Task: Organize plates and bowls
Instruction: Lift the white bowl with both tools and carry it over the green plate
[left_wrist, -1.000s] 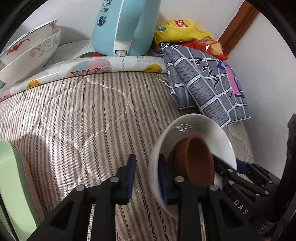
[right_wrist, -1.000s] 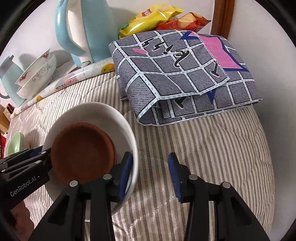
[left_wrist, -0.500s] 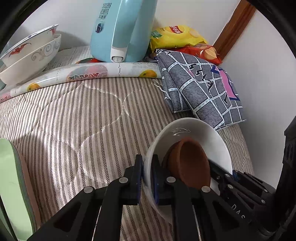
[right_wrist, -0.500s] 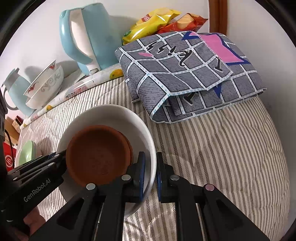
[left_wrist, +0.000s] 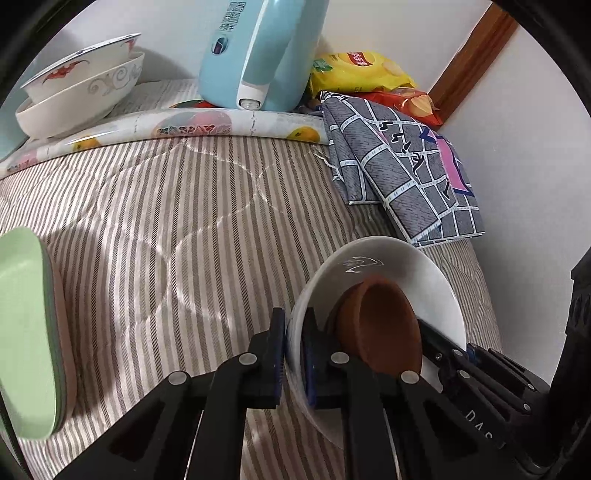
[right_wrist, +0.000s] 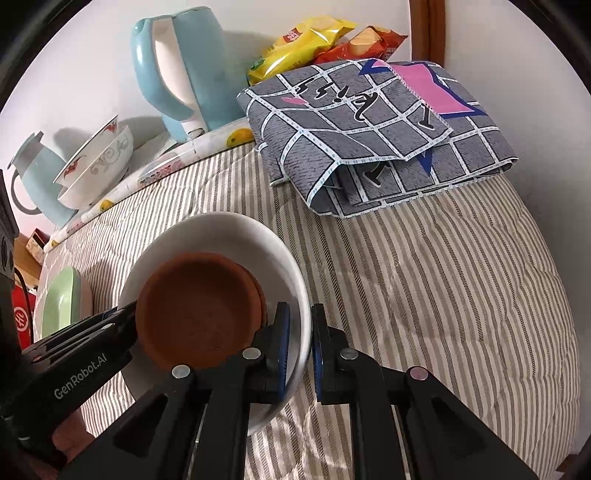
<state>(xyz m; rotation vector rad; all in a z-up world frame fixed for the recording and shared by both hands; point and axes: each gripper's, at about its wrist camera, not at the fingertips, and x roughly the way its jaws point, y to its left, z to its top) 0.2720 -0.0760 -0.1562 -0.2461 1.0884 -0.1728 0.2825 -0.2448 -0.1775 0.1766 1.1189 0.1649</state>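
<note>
Two claws pinch one white bowl (right_wrist: 229, 236) by opposite rims: left claw (left_wrist: 293, 354) and right claw (right_wrist: 299, 347), both clamped shut on it. Inside sits a brown dish (right_wrist: 199, 310). Below the bowl lies the striped bed (right_wrist: 424, 288).

This is a lived-in room of a home, most likely a bedroom. The landmark is a brown-and-white striped quilted bedcover (right_wrist: 424, 280) that fills both views like a made bed. At its far edge, against a plain white wall, stands a pale blue electric kettle (left_wrist: 258, 55). Beside the kettle lie yellow and red snack bags (right_wrist: 314, 37) and a grey grid-patterned folded cloth (right_wrist: 369, 136). On the kettle's other side sit stacked white patterned china bowls (left_wrist: 85, 92). A brown wooden door frame (left_wrist: 472, 55) rises behind the snacks.
</note>
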